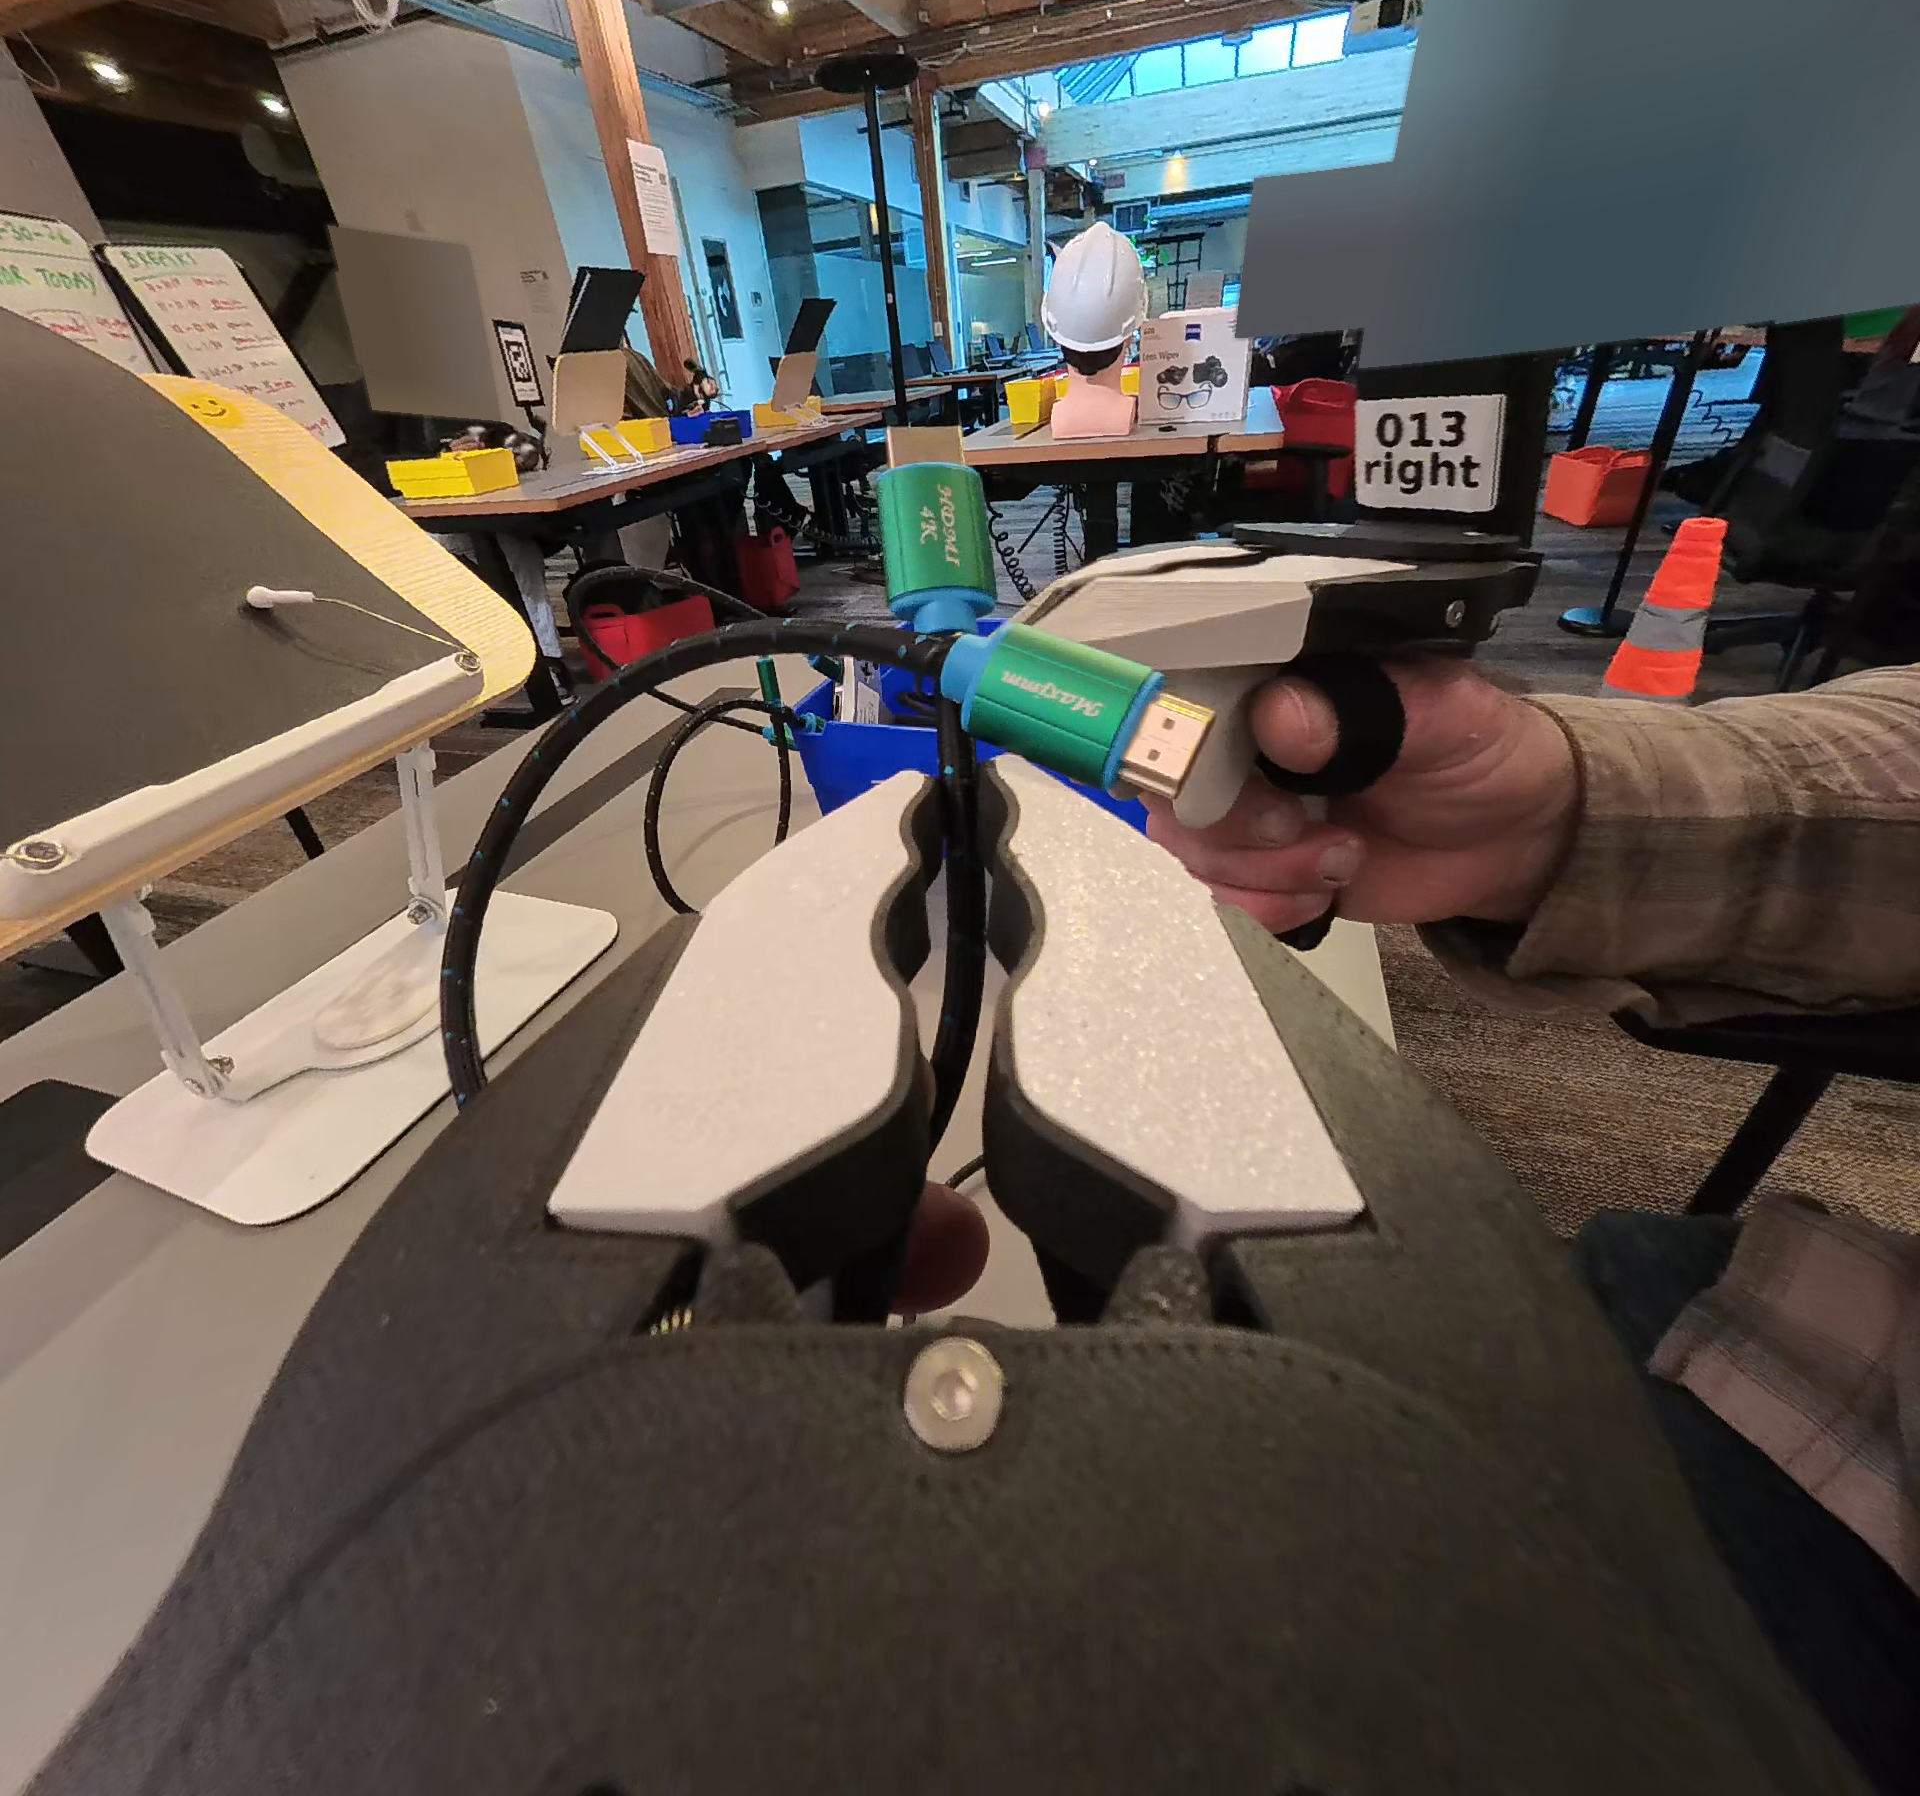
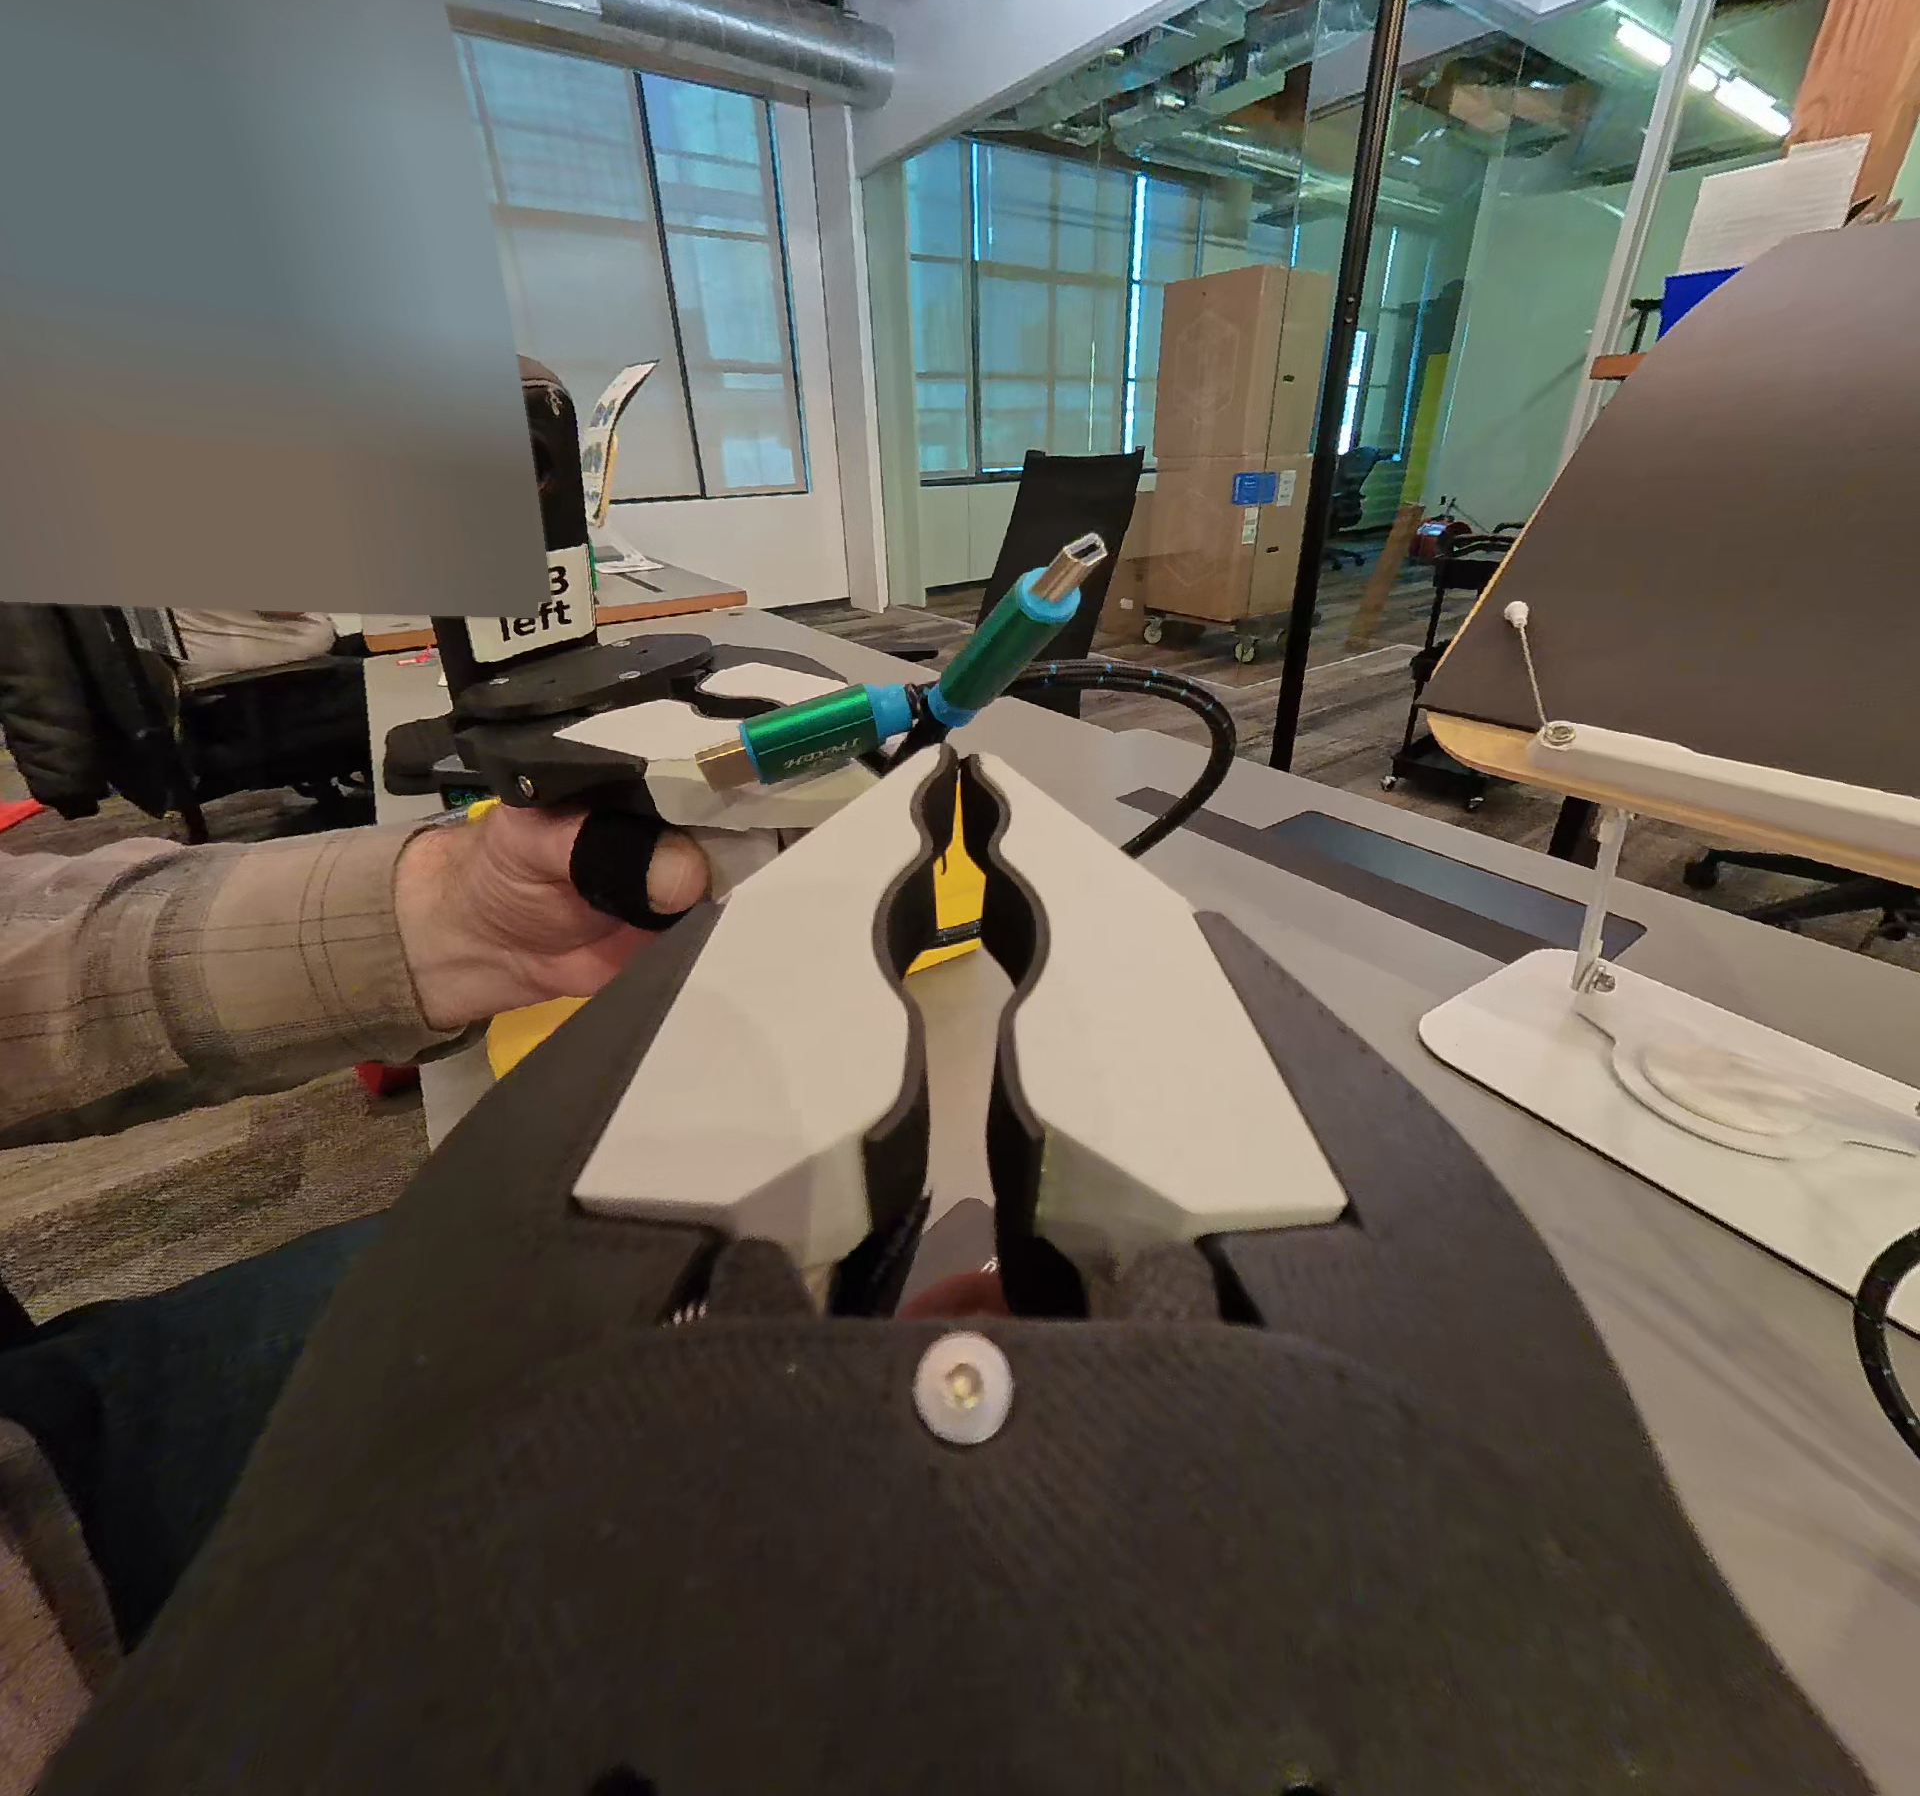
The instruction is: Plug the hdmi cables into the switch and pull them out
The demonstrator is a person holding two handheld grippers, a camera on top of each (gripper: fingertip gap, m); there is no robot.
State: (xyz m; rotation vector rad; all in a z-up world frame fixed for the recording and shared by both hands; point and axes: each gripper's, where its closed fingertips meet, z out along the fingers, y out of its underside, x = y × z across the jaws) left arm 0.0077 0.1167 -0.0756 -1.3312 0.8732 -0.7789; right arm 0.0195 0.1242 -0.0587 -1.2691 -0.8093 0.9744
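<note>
The left hand-held gripper (image 1: 951, 790) has its fingers nearly pressed together, pinching the black braided cable (image 1: 961, 915) that runs up through the narrow gap between them. Just past its tips the cable ends split: one green plug (image 1: 1060, 707) points right, its gold end lying against the front of the right hand-held gripper (image 2: 956, 770), and a second green plug (image 1: 935, 536) stands upright just beyond the tips. From there the cable loops out to the left of the fingers and drops down toward the grey surface (image 1: 104, 1434). In the right wrist view, the right hand-held gripper's fingers are closed to a thin slit at the tips; the cable crosses right at those tips, but whether it is actually pinched there cannot be told. One plug points left toward the left hand-held gripper, the other slants up and right. The person's right hand (image 1: 1382, 811) grips a handle with a black finger strap. A white stand (image 1: 343, 1050) holding a tilted board sits on the surface left of the left hand-held gripper.
</note>
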